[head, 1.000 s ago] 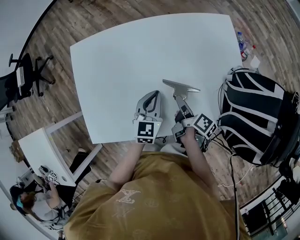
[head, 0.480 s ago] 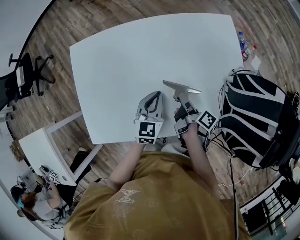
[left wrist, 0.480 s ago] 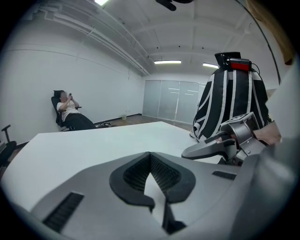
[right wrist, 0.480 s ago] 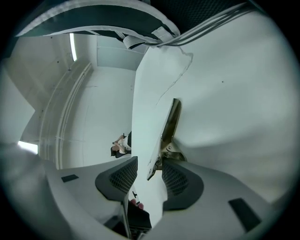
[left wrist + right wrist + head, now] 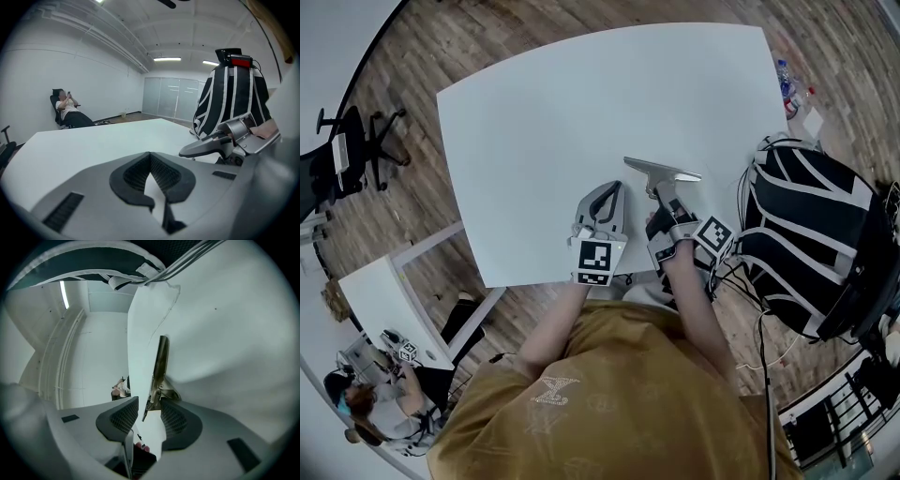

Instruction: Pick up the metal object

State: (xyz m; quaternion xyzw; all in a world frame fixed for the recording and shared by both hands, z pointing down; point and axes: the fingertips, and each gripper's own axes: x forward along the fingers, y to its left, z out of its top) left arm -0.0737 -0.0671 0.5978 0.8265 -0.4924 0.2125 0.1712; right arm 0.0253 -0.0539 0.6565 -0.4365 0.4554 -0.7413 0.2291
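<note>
Okay, right tool (image 5: 149, 405) jaws apart astride the metal object (image 5: 161, 359); centre it, then close squarely. Left tool (image 5: 150, 157) closed, empty.

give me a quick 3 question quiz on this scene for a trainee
1. True or false: the left gripper has its jaws together with nothing between them.
2. The end of the metal object lies between whose open jaws? A) left gripper B) right gripper C) neither
3. Fill in: seen from the person, the striped backpack sits off the table on its ____ side.

Key: 1 true; 2 B; 3 right
</note>
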